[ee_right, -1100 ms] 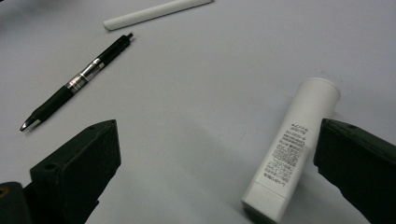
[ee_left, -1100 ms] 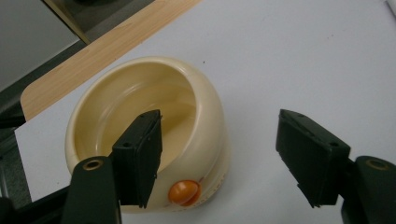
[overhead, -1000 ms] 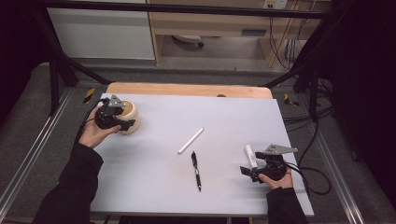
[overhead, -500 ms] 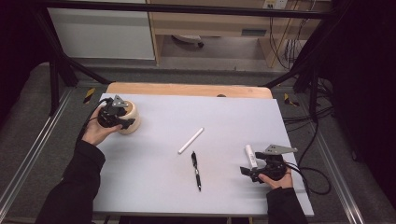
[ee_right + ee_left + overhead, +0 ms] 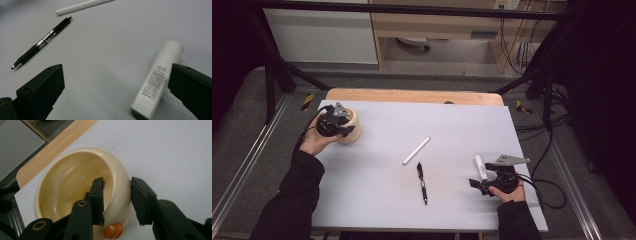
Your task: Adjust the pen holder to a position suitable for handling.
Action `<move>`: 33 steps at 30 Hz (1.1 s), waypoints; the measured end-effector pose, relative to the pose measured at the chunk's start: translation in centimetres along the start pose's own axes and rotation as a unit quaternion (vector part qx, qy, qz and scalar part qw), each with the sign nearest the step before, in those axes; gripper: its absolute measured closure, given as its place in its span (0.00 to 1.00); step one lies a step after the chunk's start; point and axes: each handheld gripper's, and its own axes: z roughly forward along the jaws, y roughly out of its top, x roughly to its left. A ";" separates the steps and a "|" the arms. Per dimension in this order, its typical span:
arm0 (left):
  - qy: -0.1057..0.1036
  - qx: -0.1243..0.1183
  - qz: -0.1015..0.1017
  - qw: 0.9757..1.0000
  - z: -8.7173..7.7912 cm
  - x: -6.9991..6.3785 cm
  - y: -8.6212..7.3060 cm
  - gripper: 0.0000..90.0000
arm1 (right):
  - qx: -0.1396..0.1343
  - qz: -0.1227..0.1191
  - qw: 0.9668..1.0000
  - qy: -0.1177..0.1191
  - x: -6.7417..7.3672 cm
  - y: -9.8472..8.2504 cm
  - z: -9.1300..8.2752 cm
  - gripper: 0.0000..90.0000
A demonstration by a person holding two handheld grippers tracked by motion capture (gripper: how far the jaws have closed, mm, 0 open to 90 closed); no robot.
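Two grippers in play on the pale grey table top [image 5: 362,200]; left gripper [image 5: 334,122] sits over the cream bowl [image 5: 75,185] at the far left corner of the sheet, near the wooden edge [image 5: 412,95]; its jaws have just been closing and now straddle the bowl's wall, one jaw inside, one outside, both pads against the rim, so pinching the bowl; orange knob [image 5: 113,231] low on the bowl's side below the jaws; bowl rests on the table, looks a bit tilted. Right gripper [image 5: 492,182] rests at the near right, jaws spread wide, nothing pinched; white tube [image 5: 157,80] with printed label lies flat between them, just beside one jaw, contact unclear. Black pen [image 5: 41,42] lies mid-table, near a white stick [image 5: 82,6] lying farther off; both well apart from the bowl.
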 end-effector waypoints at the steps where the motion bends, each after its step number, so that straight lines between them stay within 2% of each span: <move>1: 0.000 0.001 0.001 1.000 0.0 0.0 0.0 0.72 | 0.000 0.000 1.000 0.000 0.0 0.0 0.0 0.01; 4: -0.003 0.002 0.003 1.000 -0.1 -0.1 0.0 0.77 | 0.000 -0.001 1.000 0.000 0.0 0.0 0.0 0.01; 9: -0.006 0.007 0.009 1.000 -0.2 -0.4 0.1 0.79 | 0.001 0.000 1.000 0.000 0.0 0.0 0.0 0.01; 18: -0.006 0.010 0.009 1.000 -0.5 -0.8 -0.1 0.81 | 0.002 0.001 1.000 0.001 0.0 0.0 0.0 0.01; 25: -0.015 0.013 0.008 1.000 -0.9 -0.9 -0.4 0.81 | 0.002 0.001 1.000 0.001 0.0 0.0 0.0 0.01; 33: -0.022 0.003 0.011 1.000 -2.0 -1.3 -0.6 0.82 | 0.001 0.003 1.000 0.001 0.0 0.0 0.1 0.01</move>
